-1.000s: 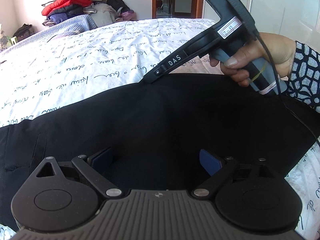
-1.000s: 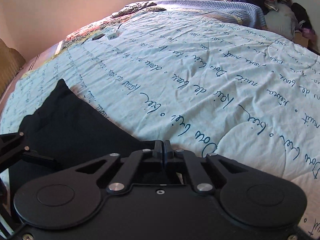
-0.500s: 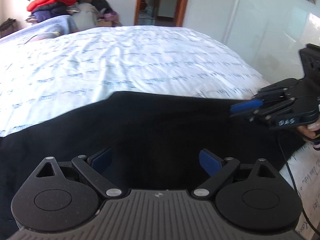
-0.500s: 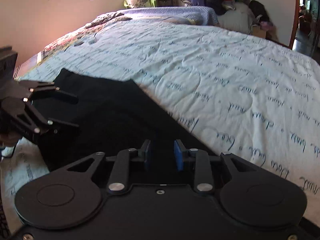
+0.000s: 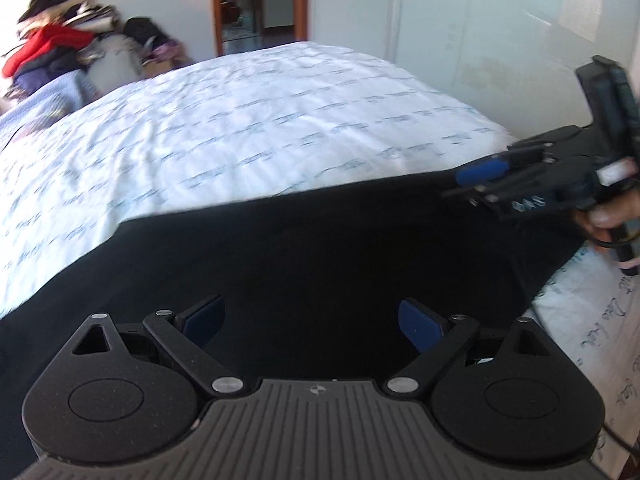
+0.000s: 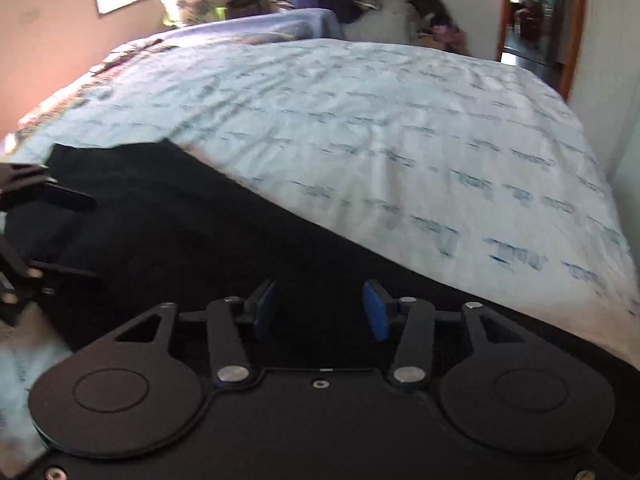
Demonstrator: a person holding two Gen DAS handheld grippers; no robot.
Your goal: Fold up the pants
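Black pants [image 5: 304, 256] lie flat along near edge of bed [image 5: 260, 120]. Left gripper [image 5: 310, 320] released, jaws wide above fabric. Right gripper [image 6: 320, 308] opening, nothing pinched between its pads.

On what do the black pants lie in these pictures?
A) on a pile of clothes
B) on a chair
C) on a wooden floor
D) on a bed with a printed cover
D: the pants lie spread flat on the bed, whose pale cover carries lines of printed writing.
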